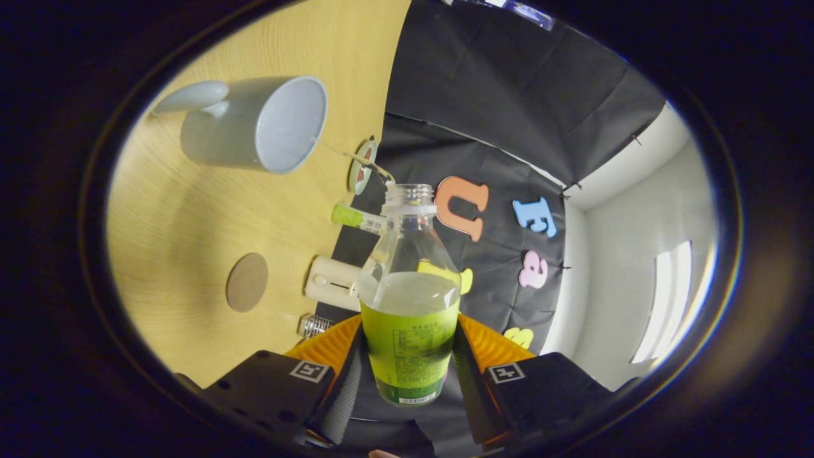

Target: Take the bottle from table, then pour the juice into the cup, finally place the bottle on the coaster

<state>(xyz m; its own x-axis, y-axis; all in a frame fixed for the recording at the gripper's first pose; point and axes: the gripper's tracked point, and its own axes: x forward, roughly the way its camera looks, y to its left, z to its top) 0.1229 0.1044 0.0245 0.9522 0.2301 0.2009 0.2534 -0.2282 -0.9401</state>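
The gripper (pixel 410 375) has its two fingers closed narrowly on the lower, green-labelled part of a clear juice bottle (pixel 410 305), one finger pressing each side, so the bottle is held between them, clear of the wooden table (pixel 184 216). The bottle has no cap on its mouth, and a pale liquid fills it to roughly the top of the label (the upper half looks empty). The view is rolled, so the table stands as a tilted plane beside the bottle.

A light grey mug (pixel 254 124) stands on the table well beyond the fingers, its open mouth turned toward the camera and its handle on the far side. A round brown coaster (pixel 247 282) lies flat on the table, nearer the fingers than the mug and apart from it. Along the table's back edge, against the booth wall, sit a white boxy item (pixel 332 283), a green-and-white tube (pixel 356 218) and a small round dish (pixel 362 166).
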